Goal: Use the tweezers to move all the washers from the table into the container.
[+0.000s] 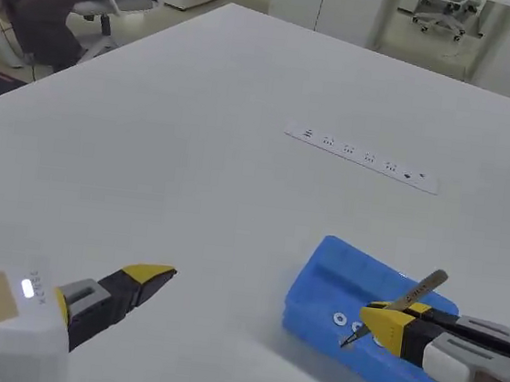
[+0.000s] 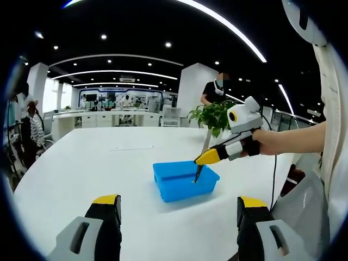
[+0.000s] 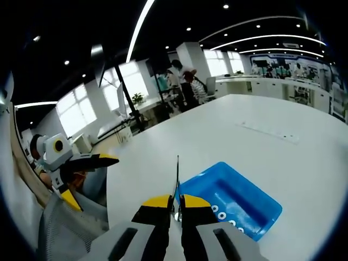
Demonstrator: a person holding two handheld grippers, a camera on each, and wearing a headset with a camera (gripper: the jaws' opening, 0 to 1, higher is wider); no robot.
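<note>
Drop-off, seemingly: right gripper (image 1: 377, 320) clenches tweezers (image 1: 421, 287), tip just beyond its fingers inside the container (image 1: 312, 294) beside washers (image 1: 340, 320); left gripper (image 1: 164, 276) fingers released, empty. Next: ease squeeze.

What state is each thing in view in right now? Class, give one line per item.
left tool, open, empty.
right tool, shut on the tweezers.
tweezers, gripped, tips down inside the container.
container, upright, holding washers.
washers, lying flat in the container.
</note>
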